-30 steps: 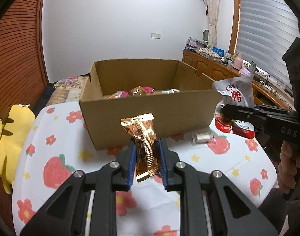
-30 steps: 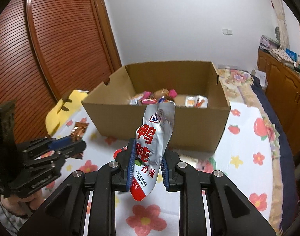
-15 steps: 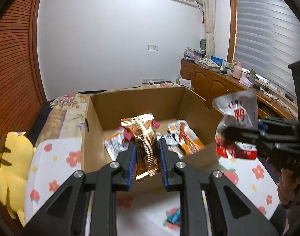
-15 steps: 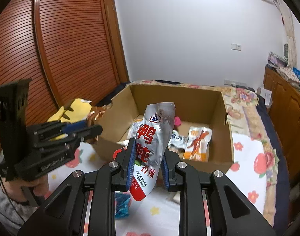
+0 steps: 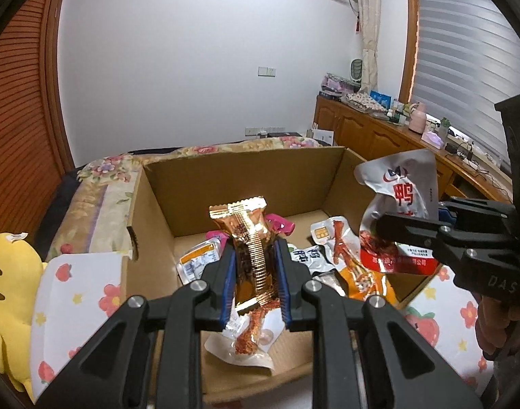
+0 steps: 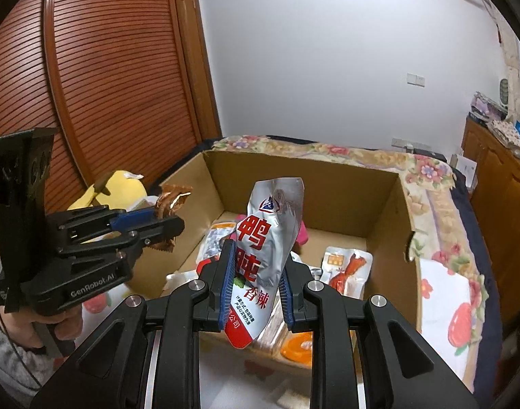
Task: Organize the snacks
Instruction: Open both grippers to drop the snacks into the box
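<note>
Currently in the delivery step: left tongs (image 5: pixel 254 272) clamped on gold foil snack bar (image 5: pixel 249 245), right tongs (image 6: pixel 256 281) clamped on silver duck-snack pouch (image 6: pixel 265 248), both held above cardboard box (image 5: pixel 232 184), over its near half. Next move, by judgement: lower slightly past the rim, then release onto packets already inside. Box walls upright on all sides; ample open room above the box; tongs near each other, so keep apart.
</note>
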### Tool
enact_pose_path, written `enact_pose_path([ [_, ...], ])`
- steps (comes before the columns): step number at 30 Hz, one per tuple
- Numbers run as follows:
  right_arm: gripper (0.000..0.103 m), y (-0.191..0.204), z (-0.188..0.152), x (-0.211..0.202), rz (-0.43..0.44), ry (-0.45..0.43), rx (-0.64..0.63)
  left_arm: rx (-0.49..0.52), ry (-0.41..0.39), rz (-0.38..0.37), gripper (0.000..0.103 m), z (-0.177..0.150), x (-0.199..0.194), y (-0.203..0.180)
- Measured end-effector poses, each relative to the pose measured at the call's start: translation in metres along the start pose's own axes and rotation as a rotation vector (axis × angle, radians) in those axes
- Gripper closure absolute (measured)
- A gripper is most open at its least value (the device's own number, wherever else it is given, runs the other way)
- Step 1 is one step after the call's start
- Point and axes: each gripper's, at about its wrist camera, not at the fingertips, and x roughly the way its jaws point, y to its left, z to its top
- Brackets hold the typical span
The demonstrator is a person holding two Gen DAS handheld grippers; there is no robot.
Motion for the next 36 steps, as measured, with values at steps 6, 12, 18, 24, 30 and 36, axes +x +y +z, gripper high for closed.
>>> enact_pose_path([
  [6, 0.081, -0.006, -0.006, 0.026, 0.005, 0.033, 0.005, -0.007, 0.024, 0.005, 0.084, -0.003, 0.016, 0.004],
  [12, 0.081, -0.011, -0.013, 0.043, 0.006, 0.073, 0.024, 0.004, 0.033, 0.016, 0.084, -0.005, 0.021, 0.005],
  [18, 0.08, -0.016, -0.016, 0.047, 0.014, 0.103, 0.04, 0.003, 0.045, 0.032, 0.062, -0.006, 0.023, 0.001],
  [24, 0.068, -0.018, -0.016, 0.042, 0.028, 0.098, 0.067, -0.011, 0.032, 0.039, 0.051, -0.008, 0.017, 0.005],
  [30, 0.067, -0.02, -0.015, 0.021, 0.031, 0.058, 0.071, -0.02, 0.032, 0.043, 0.05, -0.012, 0.004, 0.002],
  [36, 0.058, -0.026, -0.026, -0.031, 0.008, 0.011, 0.045, -0.006, 0.015, 0.032, 0.042, -0.022, -0.021, -0.009],
])
